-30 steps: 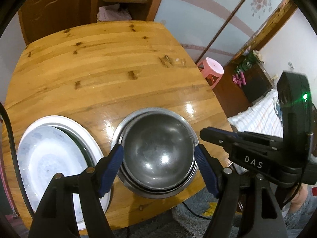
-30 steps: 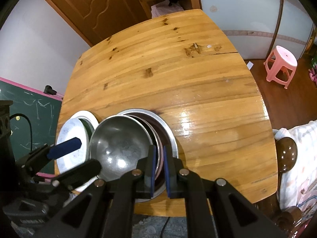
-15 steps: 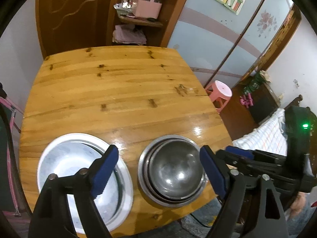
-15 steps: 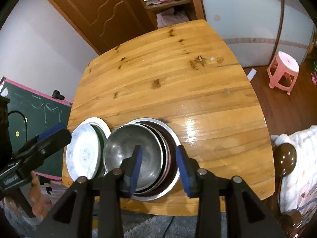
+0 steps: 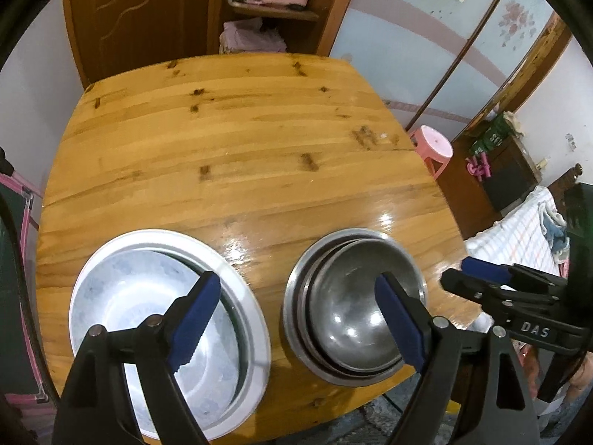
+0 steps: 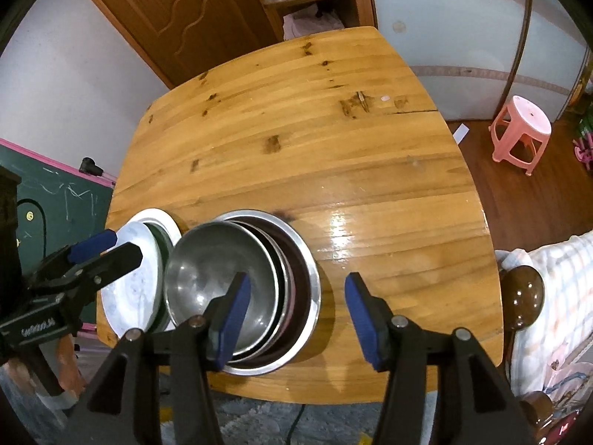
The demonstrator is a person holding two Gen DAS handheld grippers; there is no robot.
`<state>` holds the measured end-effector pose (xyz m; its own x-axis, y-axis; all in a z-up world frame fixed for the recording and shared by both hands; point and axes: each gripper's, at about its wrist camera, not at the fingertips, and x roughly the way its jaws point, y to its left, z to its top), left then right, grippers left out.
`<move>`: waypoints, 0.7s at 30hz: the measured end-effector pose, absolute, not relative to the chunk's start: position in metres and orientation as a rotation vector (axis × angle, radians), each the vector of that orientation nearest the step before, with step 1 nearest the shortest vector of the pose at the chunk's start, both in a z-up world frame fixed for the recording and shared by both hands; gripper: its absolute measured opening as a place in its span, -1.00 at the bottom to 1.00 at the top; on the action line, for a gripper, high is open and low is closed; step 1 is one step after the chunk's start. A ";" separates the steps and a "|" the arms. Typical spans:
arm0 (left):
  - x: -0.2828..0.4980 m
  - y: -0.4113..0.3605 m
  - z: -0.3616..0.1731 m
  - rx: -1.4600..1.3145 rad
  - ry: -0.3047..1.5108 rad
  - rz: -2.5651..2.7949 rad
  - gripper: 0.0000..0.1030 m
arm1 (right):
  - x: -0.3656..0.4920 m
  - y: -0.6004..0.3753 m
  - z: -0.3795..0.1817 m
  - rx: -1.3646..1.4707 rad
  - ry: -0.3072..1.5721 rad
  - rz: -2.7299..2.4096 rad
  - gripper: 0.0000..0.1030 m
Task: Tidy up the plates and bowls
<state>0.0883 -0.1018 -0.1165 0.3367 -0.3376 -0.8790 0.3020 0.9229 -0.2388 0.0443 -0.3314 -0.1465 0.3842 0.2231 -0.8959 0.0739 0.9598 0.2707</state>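
Note:
A stack of steel bowls (image 5: 355, 307) sits near the front edge of the wooden table (image 5: 237, 155); it also shows in the right wrist view (image 6: 244, 289). Left of it lies a stack of white plates (image 5: 148, 319), seen in the right wrist view too (image 6: 137, 278). My left gripper (image 5: 296, 319) is open and empty, raised above the gap between the two stacks. My right gripper (image 6: 296, 315) is open and empty, above the right rim of the bowl stack. It shows at the right of the left wrist view (image 5: 493, 278).
A pink stool (image 6: 522, 137) stands on the floor right of the table. A bed with a dark wooden post (image 6: 522, 296) lies at the right. A green chalkboard (image 6: 48, 200) stands at the left. A door and a shelf are behind the table.
My right gripper let go of the top steel bowl, opened wide and drew back. Both grippers rose away from the table, and the top bowl now rests in the stack.

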 end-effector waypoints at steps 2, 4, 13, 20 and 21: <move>0.092 -0.101 -0.124 -0.033 1.184 -0.422 0.64 | 0.044 -0.333 -0.149 0.283 1.185 0.093 0.04; 0.094 -0.100 -0.130 -0.034 1.208 -0.427 0.64 | 0.044 -0.334 -0.152 0.283 1.192 0.092 0.04; 0.092 -0.103 -0.148 -0.002 1.266 -0.474 0.64 | 0.043 -0.338 -0.167 0.305 1.236 0.107 0.04; 0.094 -0.110 -0.159 -0.009 1.287 -0.484 0.64 | 0.047 -0.327 -0.184 0.307 1.283 0.138 0.04; 0.095 -0.111 -0.160 -0.016 1.288 -0.490 0.64 | 0.047 -0.326 -0.185 0.305 1.285 0.140 0.04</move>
<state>0.0948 -0.1107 -0.1601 0.1910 -0.3580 -0.9140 0.3402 0.8976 -0.2805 0.0472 -0.3263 -0.1847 0.2802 0.2713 -0.9208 0.0665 0.9514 0.3006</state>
